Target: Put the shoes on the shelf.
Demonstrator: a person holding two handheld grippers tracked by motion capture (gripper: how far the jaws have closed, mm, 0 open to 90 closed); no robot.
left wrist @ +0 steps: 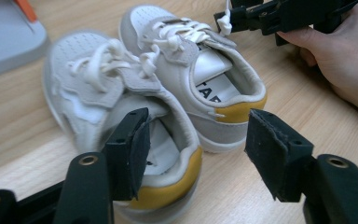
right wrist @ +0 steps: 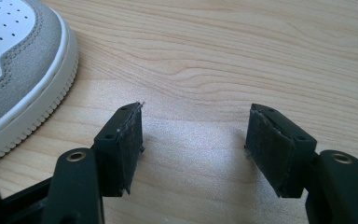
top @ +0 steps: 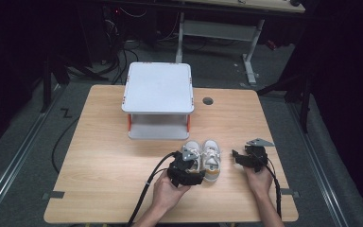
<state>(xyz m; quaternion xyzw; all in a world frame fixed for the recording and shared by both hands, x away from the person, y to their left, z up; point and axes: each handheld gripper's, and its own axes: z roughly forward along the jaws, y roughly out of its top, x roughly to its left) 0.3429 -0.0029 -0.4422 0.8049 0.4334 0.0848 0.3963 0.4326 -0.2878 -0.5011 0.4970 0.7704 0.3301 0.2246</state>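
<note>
Near the front edge of the bench [top: 99, 189], both hands come in from the bottom, each holding a gripper. Left gripper [left wrist: 196, 154] has its jaws apart around the heel of the left shoe [left wrist: 116, 116]: one jaw sits inside the shoe opening, the other hangs in the gap beside the right shoe [left wrist: 200, 70], so nothing's clamped. Both little white sneakers with yellow heels stand side by side, touching, toes pointing away toward the back edge. In the high view they're just right of the bench's middle, on the near half.

Right gripper [right wrist: 193, 140] is just beside the pair on the right, jaws wide apart over bare wood, with a shoe's rubber sole edge off to its left, not touching.

Farther back, a white two-tier stand [top: 158, 99] with orange corner bits sits at the middle of the back edge, near the shoes' toes. Plenty of open bench along the left side and the far right corner, where there's a small round hole [top: 208, 100].
</note>
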